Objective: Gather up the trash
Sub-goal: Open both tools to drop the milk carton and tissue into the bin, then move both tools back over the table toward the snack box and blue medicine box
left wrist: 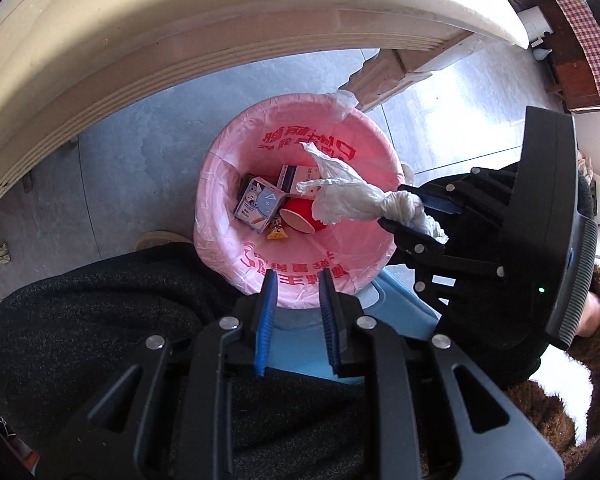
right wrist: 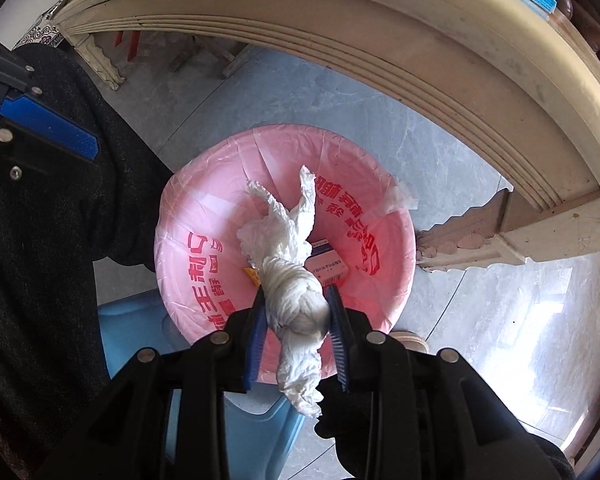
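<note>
- Left wrist view: left gripper (left wrist: 296,280) points down at the near rim of the bin (left wrist: 220,184), its jaws drawn close together with nothing between them; right gripper (left wrist: 400,208) reaches in from the right, clamped on the knotted end of a wad of white tissue (left wrist: 352,200), whose loose tails hang over the bin's mouth.
- Inside the pink liner (left wrist: 340,128) lie small cartons (left wrist: 260,204), a red paper cup (left wrist: 300,220) and a yellow wrapper (left wrist: 276,234); the tissue is above them, not yet among them.
- To do the drop well, I judge, the wad should be centred over the opening before the jaws part, so the long tails do not drape over the rim; the left gripper should stay clear at the near edge.
- Right wrist view: right gripper (right wrist: 296,312) has the tissue (right wrist: 296,300) pinched at its knot, blue pads (right wrist: 336,320) pressing each side; one tail trails back toward the camera, two point far into the bin (right wrist: 404,216).
- Releasing fully matters, since crumpled paper may cling to the ribbed pads.
- Surface and room: grey tiled floor (right wrist: 280,92), glossy at the right; a cream carved table edge (right wrist: 340,20) arches across the far side; a pale blue stool (right wrist: 140,340) sits just beside the bin at the near left; dark clothing (right wrist: 40,240) fills the left.
</note>
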Available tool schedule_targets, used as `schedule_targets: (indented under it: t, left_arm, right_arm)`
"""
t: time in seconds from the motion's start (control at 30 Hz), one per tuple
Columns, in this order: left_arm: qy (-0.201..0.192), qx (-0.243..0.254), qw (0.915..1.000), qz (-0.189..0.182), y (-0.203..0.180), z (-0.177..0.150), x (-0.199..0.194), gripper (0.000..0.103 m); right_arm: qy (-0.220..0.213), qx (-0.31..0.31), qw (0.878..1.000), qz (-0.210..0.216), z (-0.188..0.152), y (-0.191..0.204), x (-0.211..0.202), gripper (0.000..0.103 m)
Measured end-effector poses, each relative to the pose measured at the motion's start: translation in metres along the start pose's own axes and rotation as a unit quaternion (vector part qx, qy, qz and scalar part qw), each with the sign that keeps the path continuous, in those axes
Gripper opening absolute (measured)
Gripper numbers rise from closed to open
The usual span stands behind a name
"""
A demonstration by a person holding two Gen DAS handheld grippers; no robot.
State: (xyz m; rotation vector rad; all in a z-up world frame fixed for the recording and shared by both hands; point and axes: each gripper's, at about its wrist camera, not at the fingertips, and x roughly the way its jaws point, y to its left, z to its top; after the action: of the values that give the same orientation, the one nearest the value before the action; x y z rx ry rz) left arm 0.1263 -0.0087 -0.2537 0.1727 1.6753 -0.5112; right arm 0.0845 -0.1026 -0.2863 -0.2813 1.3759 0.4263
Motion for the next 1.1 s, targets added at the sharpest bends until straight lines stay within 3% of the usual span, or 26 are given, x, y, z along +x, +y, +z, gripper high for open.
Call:
schedule_targets:
  t: [0.07, 0.13, 0.17, 0.5, 0.63, 0.77, 0.9, 1.1]
  left_arm:
    - [0.002, 0.001, 1.0000, -0.002, 0.001, 0.001, 0.003, 0.032]
    - [-0.001, 0.003, 1.0000, -0.001, 0.000, 0.001, 0.003, 0.038]
    - [-0.001, 0.003, 1.0000, -0.002, 0.001, 0.001, 0.003, 0.041]
    - [-0.008, 0.012, 0.9999, -0.004, -0.003, -0.003, -0.002, 0.042]
    - [-0.016, 0.022, 0.9996, -0.005, -0.008, -0.006, -0.015, 0.051]
    - [-0.029, 0.034, 0.9990, 0.007, -0.016, -0.008, -0.034, 0.053]
    - [-0.041, 0.046, 0.9979, 0.017, -0.023, -0.009, -0.057, 0.057]
    - [-0.063, 0.076, 0.9944, 0.037, -0.023, -0.002, -0.117, 0.065]
  right_arm:
    - [-0.002, -0.004, 1.000, -0.005, 0.001, 0.000, -0.002, 0.038]
    - [-0.006, -0.007, 1.000, -0.008, 0.002, -0.001, -0.005, 0.055]
    - [-0.008, -0.008, 1.000, -0.011, 0.002, 0.000, -0.006, 0.057]
    - [-0.010, -0.009, 1.000, 0.002, 0.005, 0.000, -0.021, 0.058]
    - [-0.016, -0.016, 1.000, 0.016, 0.007, 0.003, -0.040, 0.058]
    - [-0.031, -0.026, 0.999, 0.029, 0.011, 0.005, -0.071, 0.058]
    - [-0.049, -0.046, 0.997, 0.046, 0.017, 0.005, -0.111, 0.066]
    - [-0.076, -0.098, 0.990, 0.067, 0.032, -0.006, -0.181, 0.068]
